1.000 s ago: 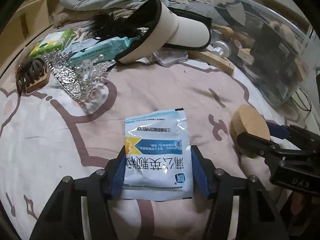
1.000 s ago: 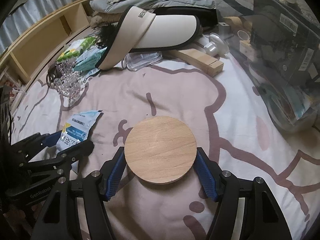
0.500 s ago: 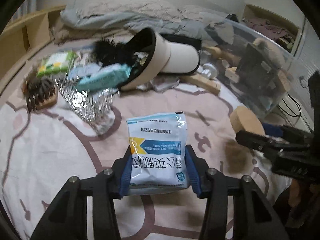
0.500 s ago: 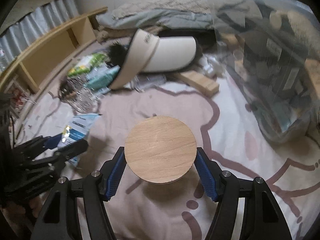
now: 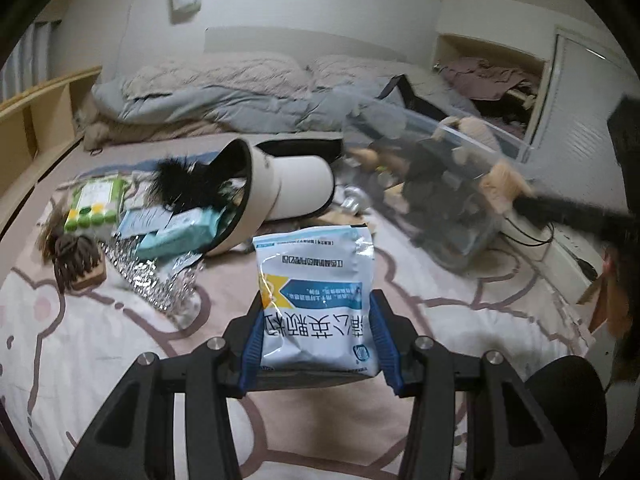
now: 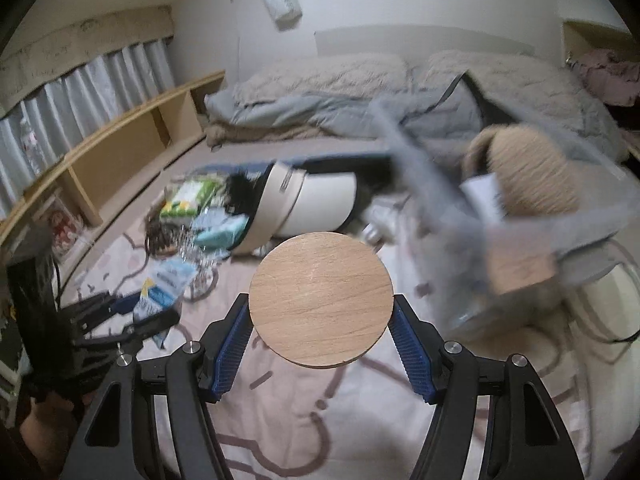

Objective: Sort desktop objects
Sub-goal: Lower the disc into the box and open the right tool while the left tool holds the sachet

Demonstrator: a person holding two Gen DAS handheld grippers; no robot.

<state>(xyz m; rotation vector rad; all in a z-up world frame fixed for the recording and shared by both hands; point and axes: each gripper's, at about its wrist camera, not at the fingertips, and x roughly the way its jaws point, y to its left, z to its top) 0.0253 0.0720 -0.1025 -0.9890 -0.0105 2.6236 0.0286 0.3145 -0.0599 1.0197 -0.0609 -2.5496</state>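
Lifting clear of the bed (image 5: 100, 360), left gripper (image 5: 316, 336) jaws pinch the medicine sachet (image 5: 316, 292), right gripper (image 6: 320, 340) jaws pinch the wooden disc (image 6: 320, 298); both now ready for the clear bin (image 5: 460, 200).

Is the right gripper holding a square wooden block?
No, the right gripper clamps a round wooden disc edge-on between its blue pads.
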